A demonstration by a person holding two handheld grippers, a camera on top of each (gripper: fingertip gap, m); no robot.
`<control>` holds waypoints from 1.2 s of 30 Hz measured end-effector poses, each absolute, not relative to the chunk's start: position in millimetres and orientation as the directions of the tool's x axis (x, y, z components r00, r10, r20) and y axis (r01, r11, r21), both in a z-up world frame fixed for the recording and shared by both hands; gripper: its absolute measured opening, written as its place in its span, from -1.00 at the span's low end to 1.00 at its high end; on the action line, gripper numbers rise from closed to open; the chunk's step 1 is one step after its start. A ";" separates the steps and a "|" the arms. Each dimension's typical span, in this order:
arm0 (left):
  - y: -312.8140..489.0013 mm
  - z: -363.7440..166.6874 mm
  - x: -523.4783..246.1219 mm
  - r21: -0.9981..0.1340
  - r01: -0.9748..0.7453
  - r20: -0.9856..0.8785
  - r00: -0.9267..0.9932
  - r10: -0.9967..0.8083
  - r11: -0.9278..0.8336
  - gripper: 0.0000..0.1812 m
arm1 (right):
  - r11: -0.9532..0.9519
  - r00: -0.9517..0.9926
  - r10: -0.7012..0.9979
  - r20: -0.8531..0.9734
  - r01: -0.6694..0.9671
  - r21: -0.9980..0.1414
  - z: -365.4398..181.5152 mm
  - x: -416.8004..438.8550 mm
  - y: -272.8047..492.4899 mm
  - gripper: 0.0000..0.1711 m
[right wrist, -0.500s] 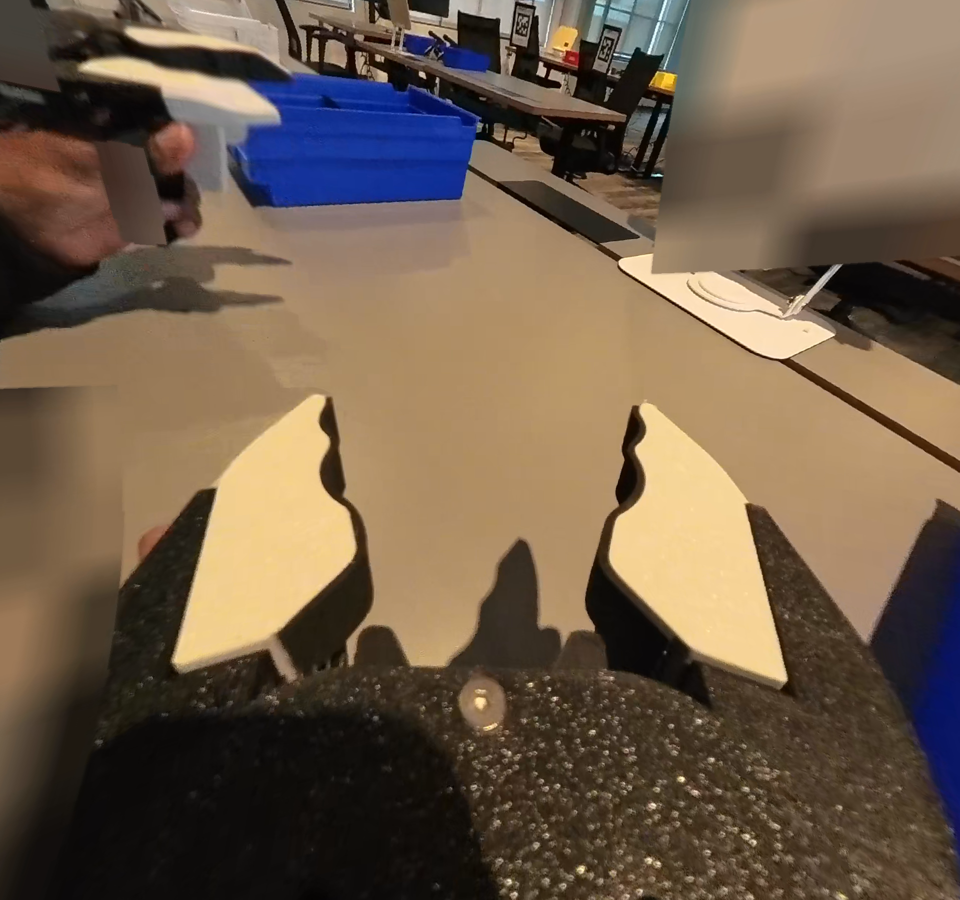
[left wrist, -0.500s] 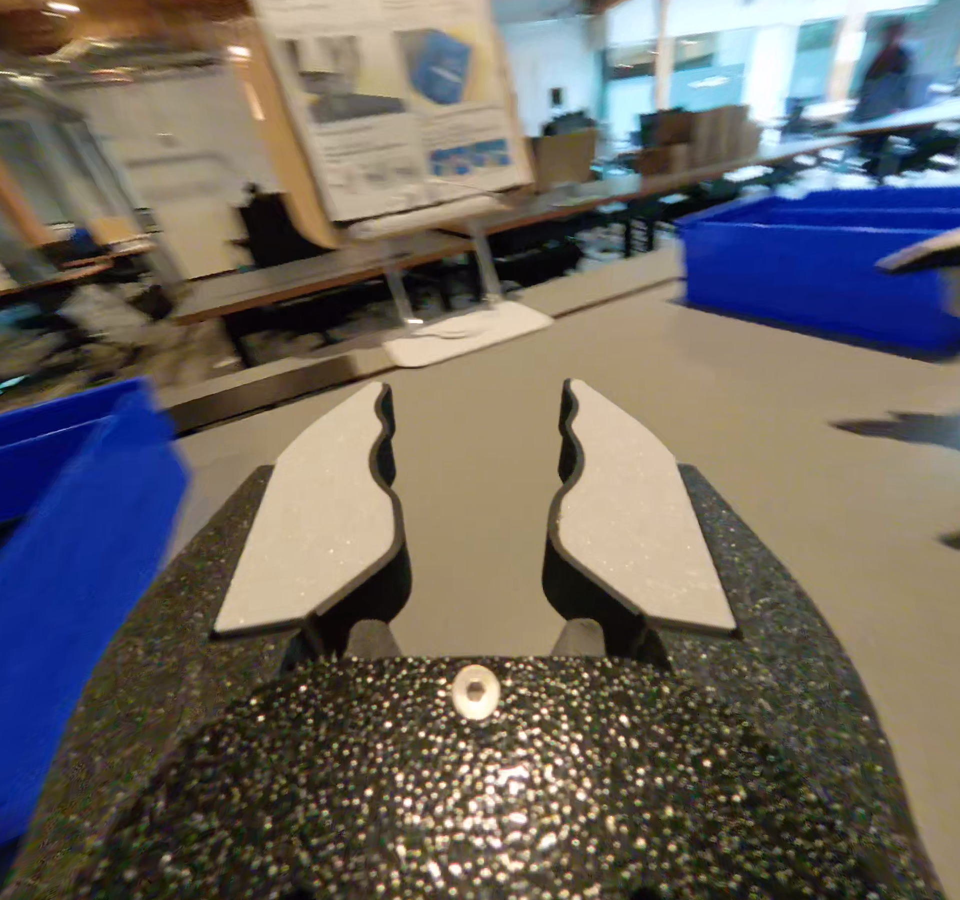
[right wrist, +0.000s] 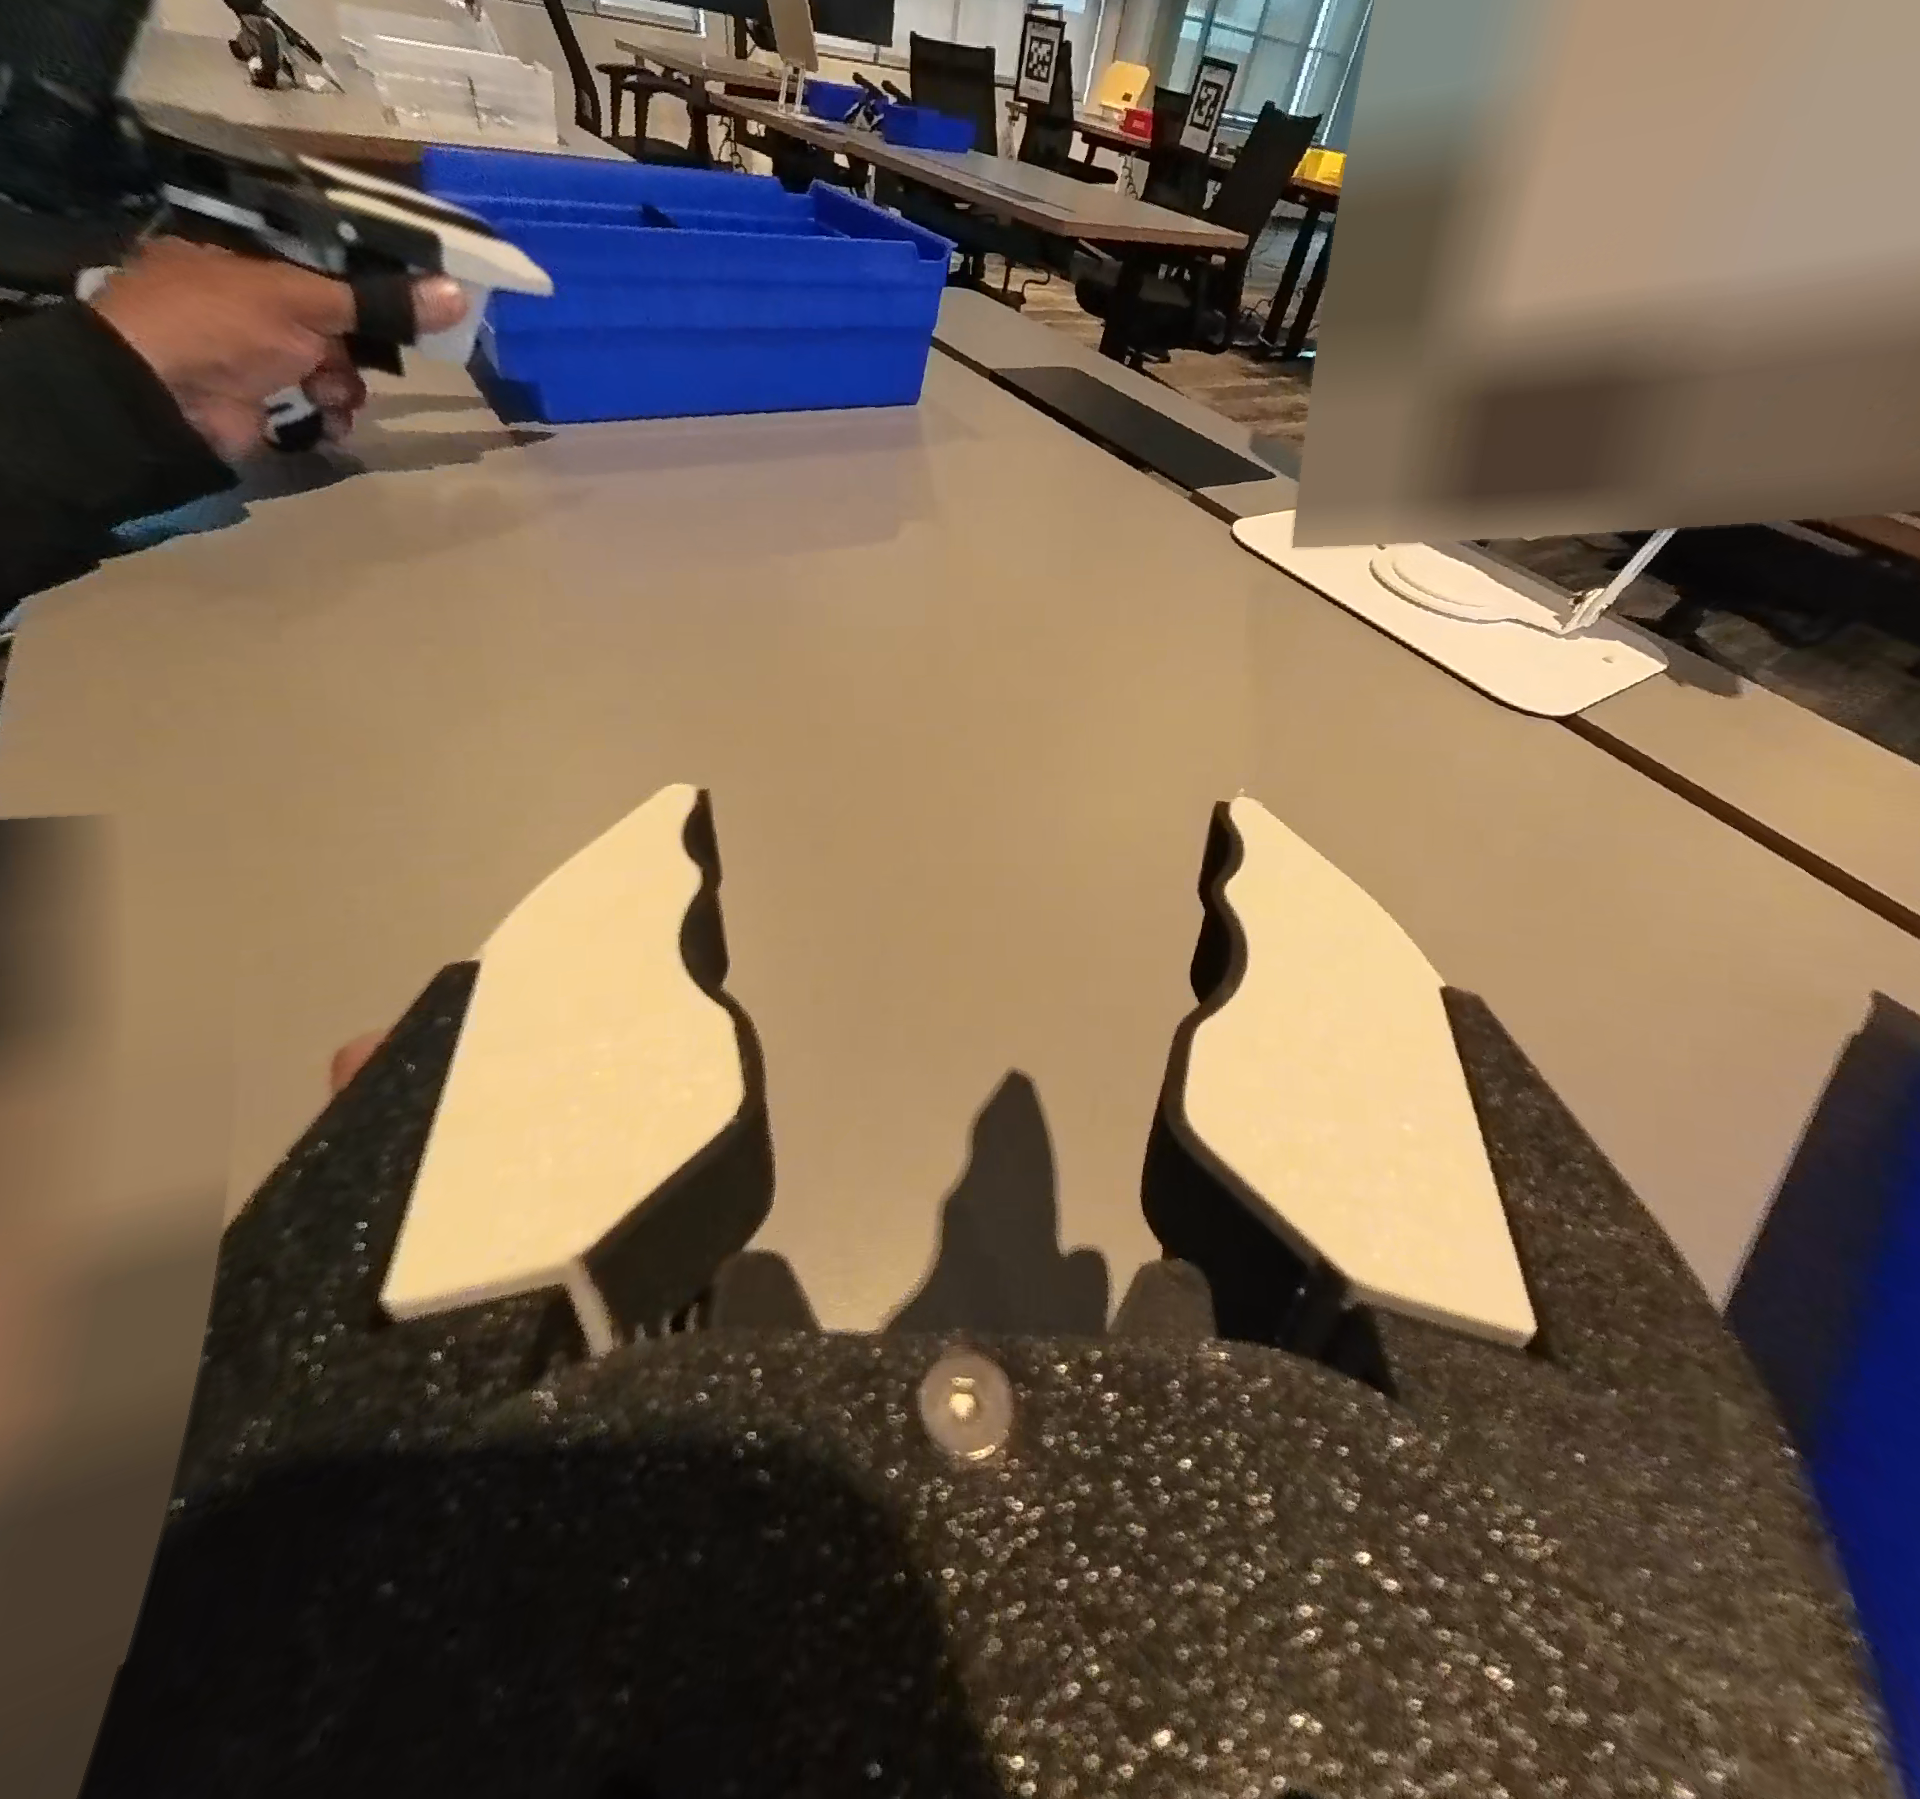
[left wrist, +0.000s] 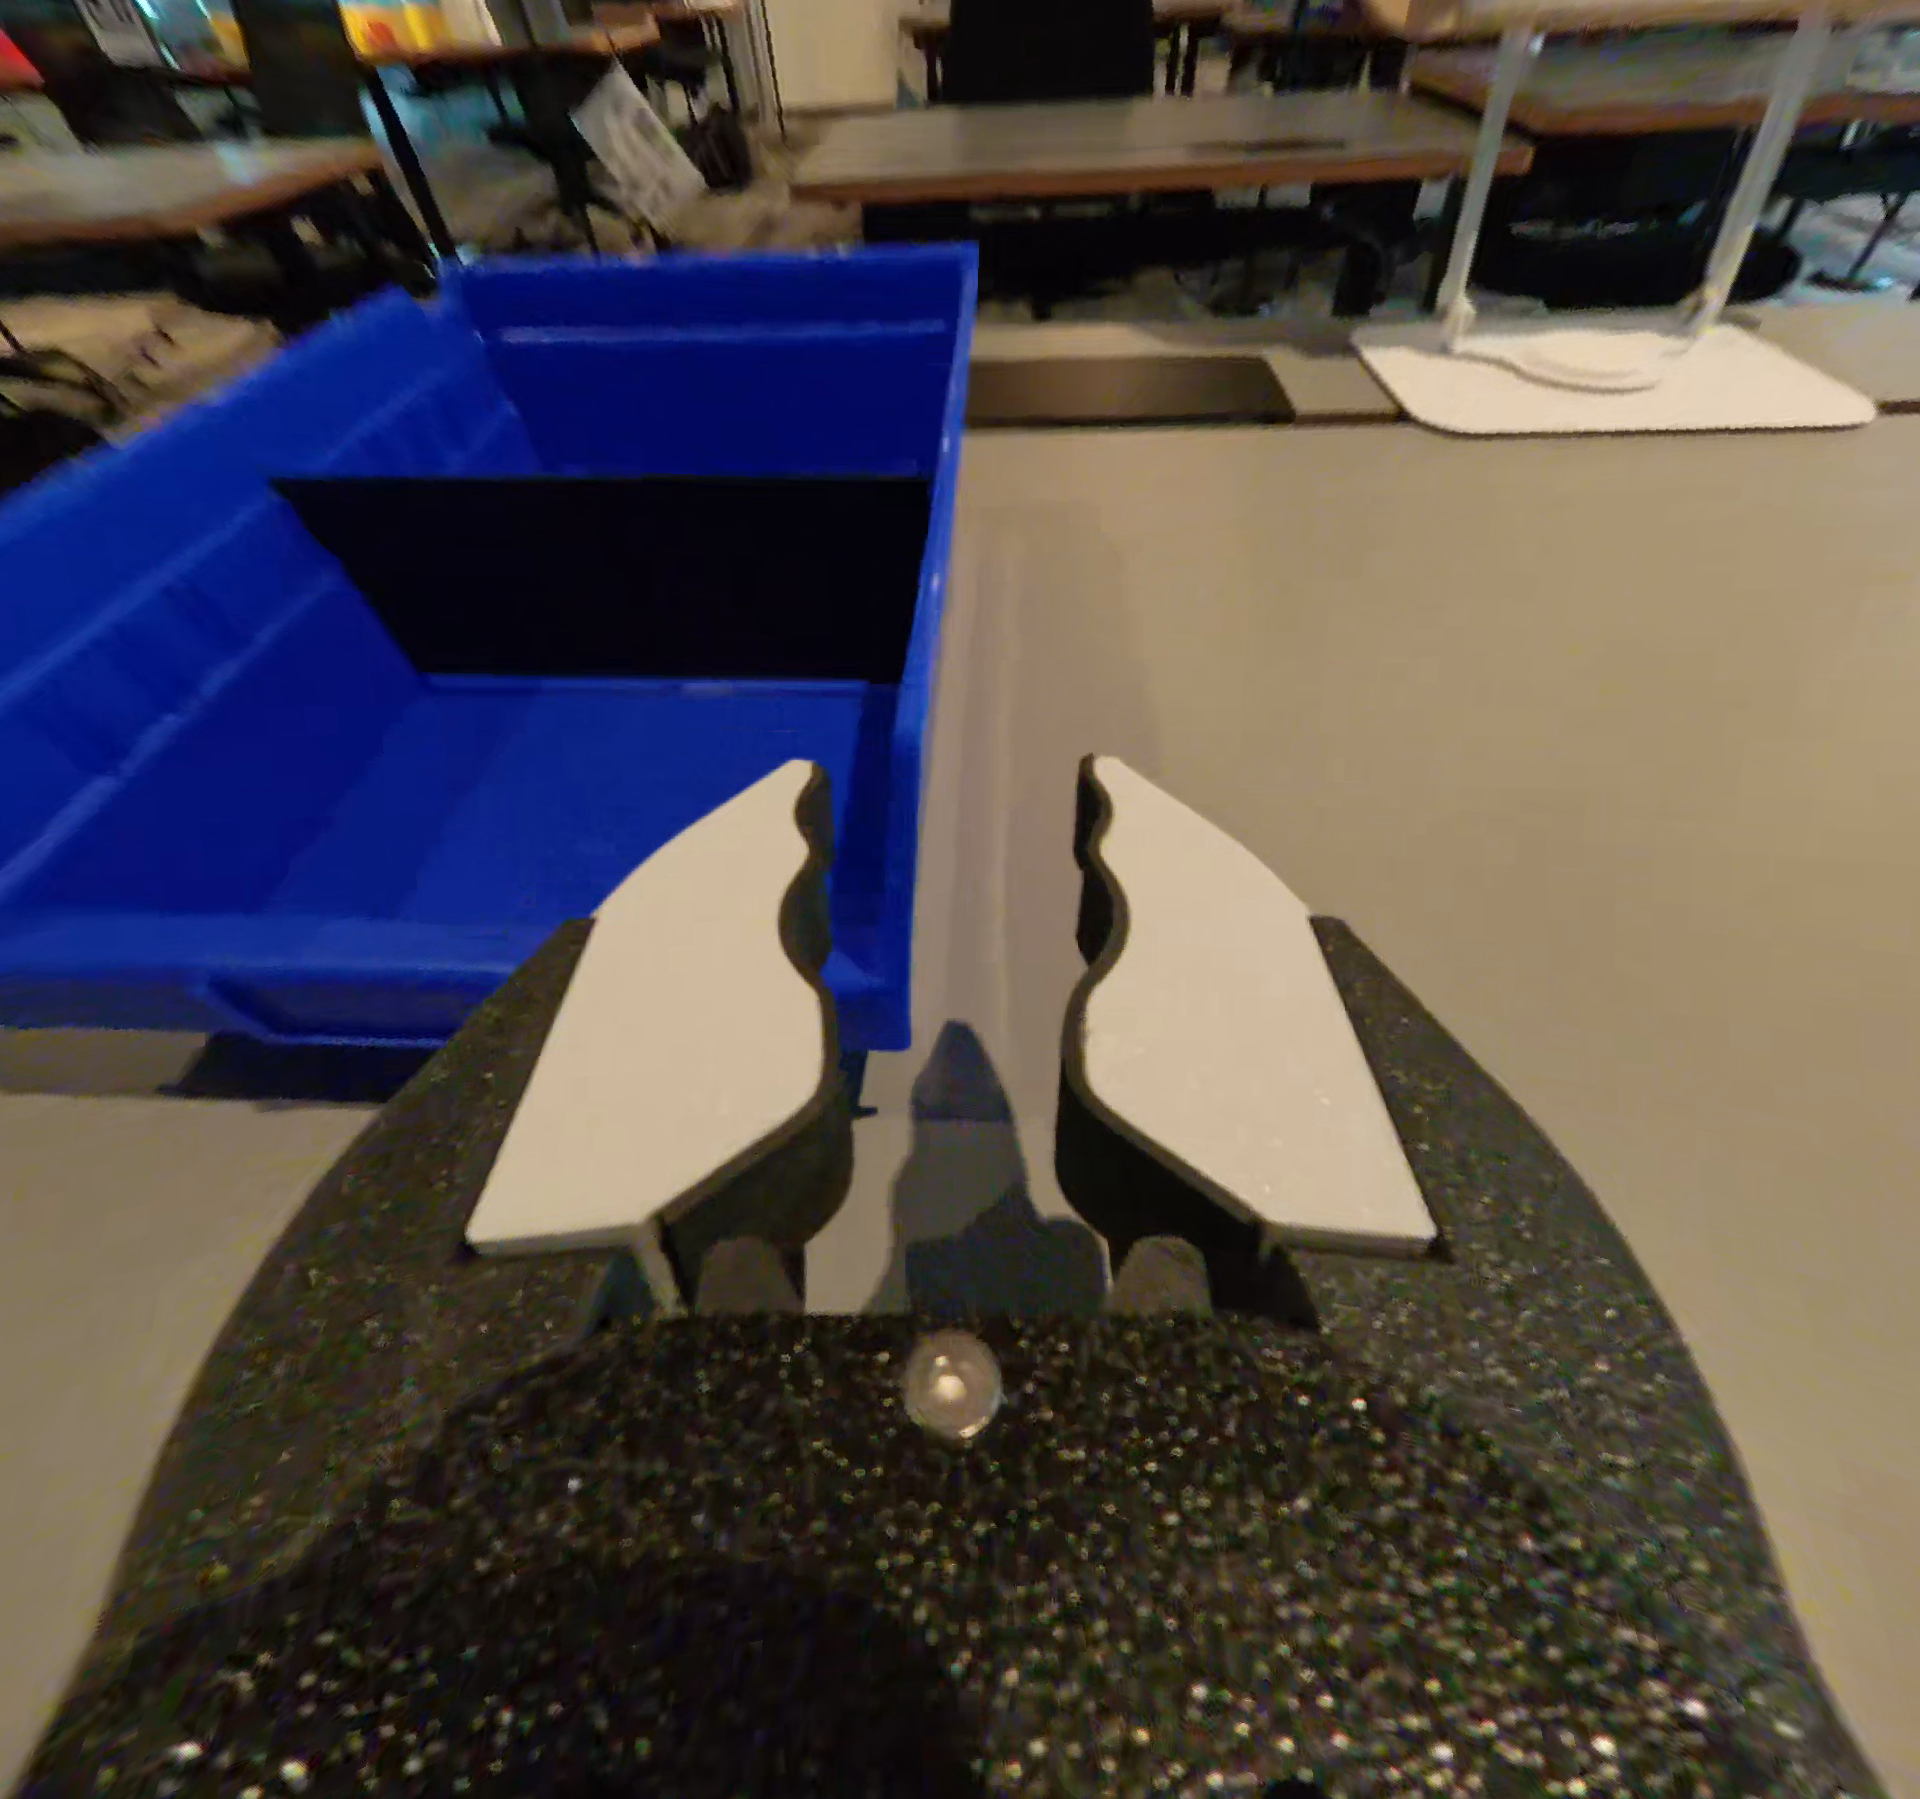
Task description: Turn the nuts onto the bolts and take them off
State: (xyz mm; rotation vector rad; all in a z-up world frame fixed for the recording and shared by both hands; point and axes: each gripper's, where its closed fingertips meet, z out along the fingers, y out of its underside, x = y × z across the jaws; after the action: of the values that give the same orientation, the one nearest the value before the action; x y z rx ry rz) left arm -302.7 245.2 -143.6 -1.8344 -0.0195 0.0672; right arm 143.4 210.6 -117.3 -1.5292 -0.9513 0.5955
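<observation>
— Two grippers, both empty as far as I am seeing. What are you getting on the left wrist view?

— I am looking along the left gripper; its jaws are standing partly apart with nothing between them, and they are hanging over the near right corner of a blue bin. That view is looking straight into the bin: the near compartment's floor is showing bare, a black divider is crossing it, and beyond that sits another compartment whose floor I cannot see. Nuts and bolts are not showing anywhere in either view, so I cannot tell where they are.

— And the right wrist view?

— I am seeing the right gripper with its jaws spread wider, holding nothing, over bare grey table. Only this view is showing the person's hand gripping the left tool at far left, its tip reaching over the bin's near end. It is also catching a blue edge at the right border, too cropped for me to identify.

— Room to move?

— Open tabletop is lying between the two grippers. Farther off, a dark strip is running along the table's far edge, and a white stand base is sitting beside it.
</observation>
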 end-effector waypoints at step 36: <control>115.5 -154.0 -179.2 -0.925 -0.372 -0.246 0.419 -0.874 0.082 -0.98 | 0.028 0.593 0.797 0.114 0.152 -0.988 -99.6 186.3 216.7 -0.14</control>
State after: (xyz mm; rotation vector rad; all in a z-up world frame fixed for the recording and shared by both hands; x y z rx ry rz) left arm -179.2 115.5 -154.0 -1.5098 1.1559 -0.5396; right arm 186.3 216.7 -99.6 -1.4884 -0.8456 0.6027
